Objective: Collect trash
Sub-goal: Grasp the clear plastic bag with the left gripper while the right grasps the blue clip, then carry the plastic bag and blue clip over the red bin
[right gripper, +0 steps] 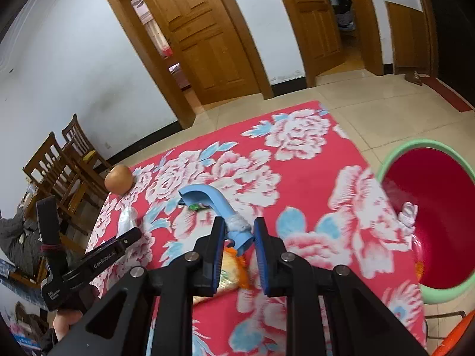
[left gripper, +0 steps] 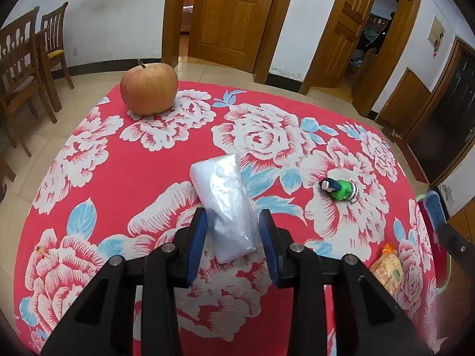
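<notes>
Between my right gripper (right gripper: 238, 234) pads: curved blue plastic piece (right gripper: 207, 200), pinched at its taped end, lifted off the table (right gripper: 311, 160). Light, stiff, slick, so could pivot in the grip. Left gripper (left gripper: 232, 225) half-open around the clear plastic bag (left gripper: 227, 204), not squeezing. Bag's soft, crinkly; I'd grab mid-fold. Bin (right gripper: 394, 160) is to the right.

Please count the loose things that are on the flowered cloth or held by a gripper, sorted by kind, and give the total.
Fruit: 1, apple
Plastic bag pack: 1
Green bottle piece: 1
Orange snack wrapper: 1
Blue curved plastic piece: 1, between the right gripper jaws
Total: 5
</notes>
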`<action>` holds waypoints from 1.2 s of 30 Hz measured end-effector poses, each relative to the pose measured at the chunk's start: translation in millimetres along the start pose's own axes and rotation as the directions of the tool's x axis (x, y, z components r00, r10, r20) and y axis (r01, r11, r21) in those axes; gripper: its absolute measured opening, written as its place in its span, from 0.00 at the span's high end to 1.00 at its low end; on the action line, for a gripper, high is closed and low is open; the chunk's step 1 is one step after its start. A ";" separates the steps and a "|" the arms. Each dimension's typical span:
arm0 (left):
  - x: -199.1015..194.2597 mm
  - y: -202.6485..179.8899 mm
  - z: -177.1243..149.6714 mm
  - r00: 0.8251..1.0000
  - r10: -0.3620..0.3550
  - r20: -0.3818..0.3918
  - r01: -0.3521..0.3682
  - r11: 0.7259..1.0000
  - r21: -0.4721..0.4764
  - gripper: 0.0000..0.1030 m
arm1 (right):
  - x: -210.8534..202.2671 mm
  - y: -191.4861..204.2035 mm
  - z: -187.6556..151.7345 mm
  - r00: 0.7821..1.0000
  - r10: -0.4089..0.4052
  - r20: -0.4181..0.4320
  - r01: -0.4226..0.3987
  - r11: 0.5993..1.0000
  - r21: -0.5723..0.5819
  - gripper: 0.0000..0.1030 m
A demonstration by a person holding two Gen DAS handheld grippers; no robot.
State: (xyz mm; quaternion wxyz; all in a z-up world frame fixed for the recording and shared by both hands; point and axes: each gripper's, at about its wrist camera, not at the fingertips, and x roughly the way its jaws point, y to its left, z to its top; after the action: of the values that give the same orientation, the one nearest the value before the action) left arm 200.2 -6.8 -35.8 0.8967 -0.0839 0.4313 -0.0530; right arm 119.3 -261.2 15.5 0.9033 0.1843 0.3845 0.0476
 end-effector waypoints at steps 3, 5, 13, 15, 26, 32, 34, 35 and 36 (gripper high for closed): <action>-2.0 -1.8 -0.4 1.000 -0.006 0.010 0.006 1.000 0.007 0.65 | -8.5 -10.2 -1.9 1.000 -0.018 0.009 0.018 1.000 0.018 0.79; -3.2 -4.6 -0.8 1.000 -0.005 0.013 0.005 1.000 0.015 0.65 | -14.2 -17.8 -4.0 1.000 -0.028 0.013 0.028 0.999 0.030 0.79; -23.1 -22.0 2.3 0.999 -0.021 0.040 0.019 0.998 0.055 0.65 | -41.3 -51.1 -7.7 0.997 -0.059 0.047 0.054 0.994 0.096 0.79; -30.2 -26.3 3.1 0.998 -0.032 0.048 0.029 0.998 0.060 0.65 | -47.5 -57.2 -8.2 0.996 -0.069 0.056 0.062 0.992 0.106 0.79; -68.3 -61.7 1.2 0.987 -0.153 0.043 0.149 0.986 0.077 0.65 | -82.8 -99.9 -23.8 0.991 -0.097 0.097 0.075 0.974 0.215 0.79; -79.5 -81.3 -4.3 0.985 -0.169 0.038 0.164 0.981 0.102 0.65 | -99.4 -120.3 -32.5 0.987 -0.112 0.113 0.080 0.963 0.256 0.79; -81.4 -88.8 -7.0 0.985 -0.171 0.031 0.166 0.979 0.114 0.65 | -105.7 -126.8 -34.7 0.985 -0.118 0.122 0.082 0.960 0.269 0.79; -82.4 -93.7 -8.5 0.984 -0.178 0.025 0.174 0.977 0.121 0.65 | -109.0 -130.8 -36.1 0.984 -0.124 0.127 0.085 0.957 0.278 0.79; -82.9 -96.2 -9.5 0.983 -0.183 0.022 0.178 0.976 0.125 0.65 | -112.1 -134.2 -37.2 0.983 -0.129 0.131 0.087 0.955 0.285 0.79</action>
State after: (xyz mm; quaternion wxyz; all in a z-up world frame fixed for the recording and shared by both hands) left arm 139.0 -88.3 40.6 0.8988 -0.0684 0.4027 -0.1592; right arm 6.8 -400.2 18.0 0.8958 0.2909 0.3285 -0.0703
